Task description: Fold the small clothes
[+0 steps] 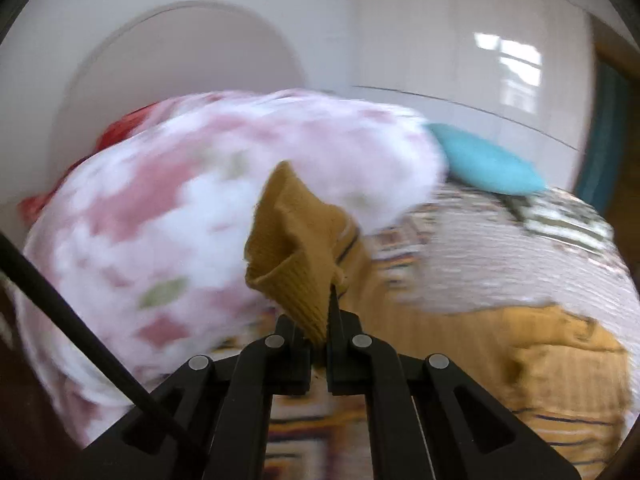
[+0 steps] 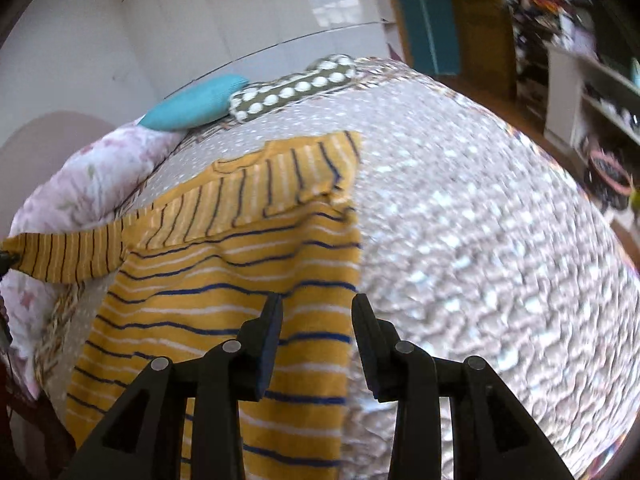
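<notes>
A small mustard-yellow striped top lies on the bed's quilt, its right side folded in with a straight edge. Its left sleeve stretches out to the far left of the right wrist view. My left gripper is shut on the ribbed cuff of that sleeve and holds it lifted above the bed. The rest of the top shows blurred at lower right in the left wrist view. My right gripper is open and empty, hovering above the top's folded right edge.
A pink floral duvet is heaped at the left of the bed. A teal pillow and a spotted pillow lie at the head. The dotted quilt spreads to the right. Shelves stand at far right.
</notes>
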`<state>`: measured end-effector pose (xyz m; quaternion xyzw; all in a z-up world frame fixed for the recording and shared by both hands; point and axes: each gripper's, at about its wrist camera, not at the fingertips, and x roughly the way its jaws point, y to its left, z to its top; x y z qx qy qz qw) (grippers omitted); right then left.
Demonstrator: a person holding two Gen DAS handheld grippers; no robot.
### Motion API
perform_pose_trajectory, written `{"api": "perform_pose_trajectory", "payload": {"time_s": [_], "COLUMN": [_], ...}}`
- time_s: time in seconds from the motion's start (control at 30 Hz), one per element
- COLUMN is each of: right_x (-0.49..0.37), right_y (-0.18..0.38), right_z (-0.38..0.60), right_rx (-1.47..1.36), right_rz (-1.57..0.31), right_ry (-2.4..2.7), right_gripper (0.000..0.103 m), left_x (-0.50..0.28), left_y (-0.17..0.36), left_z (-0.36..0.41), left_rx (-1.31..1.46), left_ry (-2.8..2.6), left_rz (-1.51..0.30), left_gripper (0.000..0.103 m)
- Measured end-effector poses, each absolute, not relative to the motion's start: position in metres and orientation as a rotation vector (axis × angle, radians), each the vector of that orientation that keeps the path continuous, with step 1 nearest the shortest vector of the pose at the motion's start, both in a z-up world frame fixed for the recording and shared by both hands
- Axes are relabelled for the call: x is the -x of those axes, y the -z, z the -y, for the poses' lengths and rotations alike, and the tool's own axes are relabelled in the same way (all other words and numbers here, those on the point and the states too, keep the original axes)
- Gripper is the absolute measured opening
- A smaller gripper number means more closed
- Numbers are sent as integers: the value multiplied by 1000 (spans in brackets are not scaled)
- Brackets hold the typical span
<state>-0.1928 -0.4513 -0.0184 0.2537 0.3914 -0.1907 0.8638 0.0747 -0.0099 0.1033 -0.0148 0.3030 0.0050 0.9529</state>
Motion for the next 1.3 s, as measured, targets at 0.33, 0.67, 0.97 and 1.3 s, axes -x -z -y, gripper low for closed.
{"api": "perform_pose_trajectory", "payload": {"time_s": [0.33,0.67,0.97,1.3], "right_x": [230,267,240,222], "right_y": [29,50,43,42], "right_z": [469,500,494,445], "right_rx": [-600,-696,-679,-595], "right_rz": [-758,-756,-735,-756], "right_ry": [403,436,380,350], "right_gripper": [39,39,40,43], "left_x": [-51,-13,31,67], "left_y": [-97,-38,-34,25], "left_z": [269,408,267,140], "left_rx": [7,-108,-123,-51], "left_ry": [531,752,573,295], "left_rz": [-728,-881,-830,-920], "left_gripper": [4,47,71,72]}}
